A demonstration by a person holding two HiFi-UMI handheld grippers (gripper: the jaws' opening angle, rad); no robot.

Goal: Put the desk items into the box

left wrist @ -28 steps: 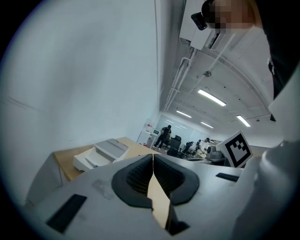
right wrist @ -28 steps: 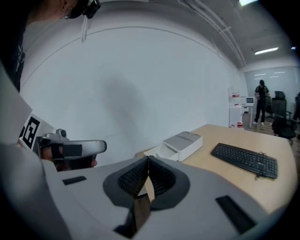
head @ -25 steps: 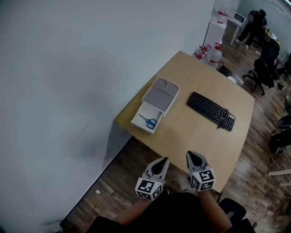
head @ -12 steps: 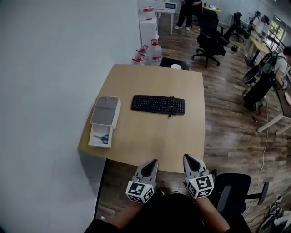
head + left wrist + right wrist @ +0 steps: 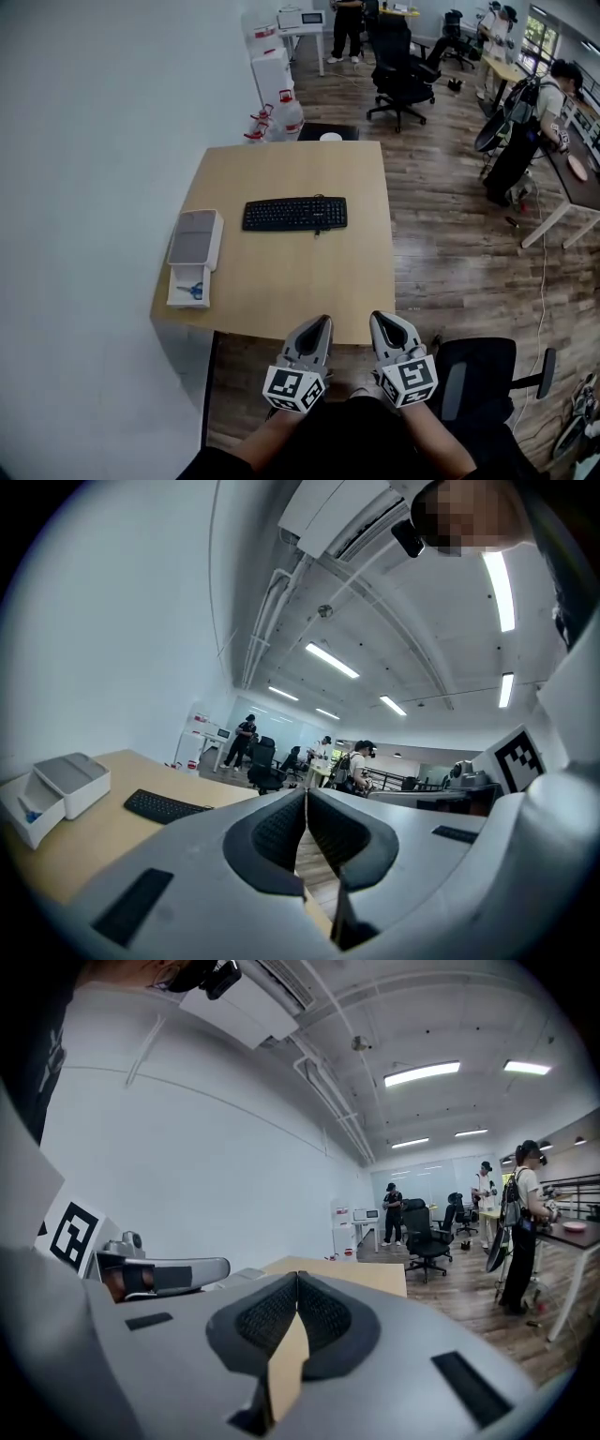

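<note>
A white box (image 5: pixel 192 249) with a grey lid sits at the left edge of the wooden desk (image 5: pixel 281 286), also seen in the left gripper view as the box (image 5: pixel 58 789). Its open front compartment holds blue-handled scissors (image 5: pixel 194 292). A black keyboard (image 5: pixel 294 214) lies in the middle of the desk, and shows as the keyboard (image 5: pixel 164 806) in the left gripper view. My left gripper (image 5: pixel 320 325) and right gripper (image 5: pixel 382 322) hover side by side just off the desk's near edge. Both are shut with nothing between their jaws.
An office chair (image 5: pixel 483 384) stands behind me at the right. Water jugs (image 5: pixel 277 120) and a white cabinet (image 5: pixel 268 70) stand beyond the desk's far end. Further back are black chairs (image 5: pixel 398 77), other desks and several people on the wooden floor.
The head view has swung round, so the desk now lies squarer in front of me. Both grippers kept their place below, shut.
</note>
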